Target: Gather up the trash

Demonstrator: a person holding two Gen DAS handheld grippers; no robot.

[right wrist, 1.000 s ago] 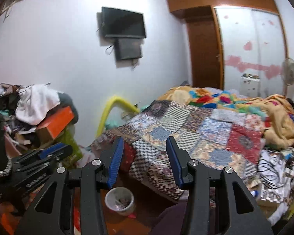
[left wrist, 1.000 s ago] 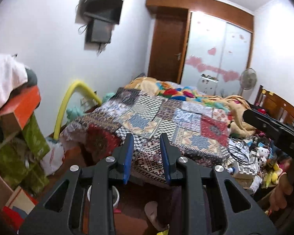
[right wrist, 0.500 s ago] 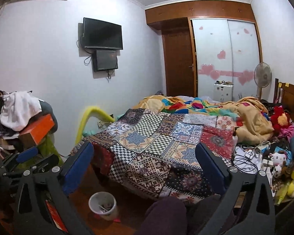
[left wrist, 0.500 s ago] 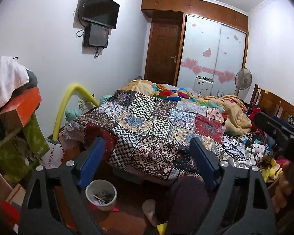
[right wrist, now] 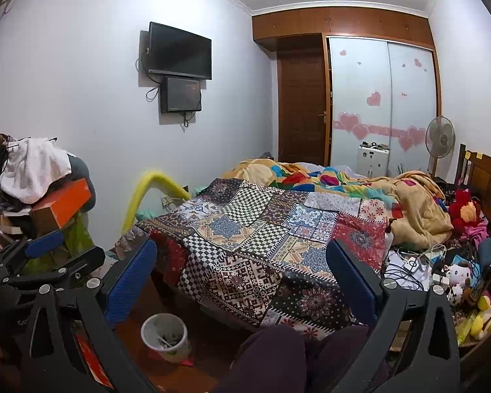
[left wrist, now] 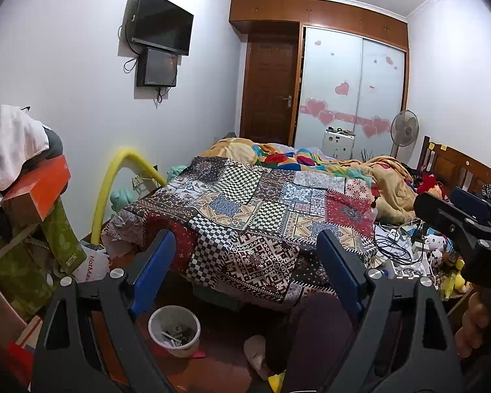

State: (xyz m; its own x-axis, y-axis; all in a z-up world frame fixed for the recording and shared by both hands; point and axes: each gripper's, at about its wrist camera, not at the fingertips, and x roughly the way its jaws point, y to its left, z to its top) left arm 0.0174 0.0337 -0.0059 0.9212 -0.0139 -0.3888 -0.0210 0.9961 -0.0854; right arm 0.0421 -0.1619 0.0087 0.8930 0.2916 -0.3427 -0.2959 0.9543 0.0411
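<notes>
Two grippers: both raised over the floor at the bed's foot, each with nothing between its blue pads.
Pile: at far left, cloth [left wrist: 9, 144] heaped on an orange box [left wrist: 37, 190] above a green box [left wrist: 62, 232]; it looks unsteady, and a sideways sweep of the left tool could tip it.
Bag: white bag [left wrist: 93, 262] on the floor below the pile, printed in red; it reads roughly "HotMax", upside down, so I am not sure of it.
Left gripper [left wrist: 242, 262]: jaws spread wide, holding nothing.
Bin [left wrist: 174, 330]: white, on the floor below and between the left pads, with scraps already in it; this is where trash goes, I judge.
Red scrap [left wrist: 198, 355]: lies on the floor touching the bin's base, a likely pick.
Risk at bin: the bin looks light, and a pad catching its rim while reaching for the scrap could knock it over and spill it.
Quilt [right wrist: 262, 245]: hangs over the bed's foot; no trash visible on it.
Right gripper [right wrist: 242, 275]: jaws spread wide, empty.
Cables [right wrist: 409, 268]: tangled with chargers and toys [right wrist: 455, 278] at right; trash cannot be told from keepsakes there, so a wrong grab or a snagged cord is likely.
Other writing: letters on the far gripper's body in the left view, too partial to read.
</notes>
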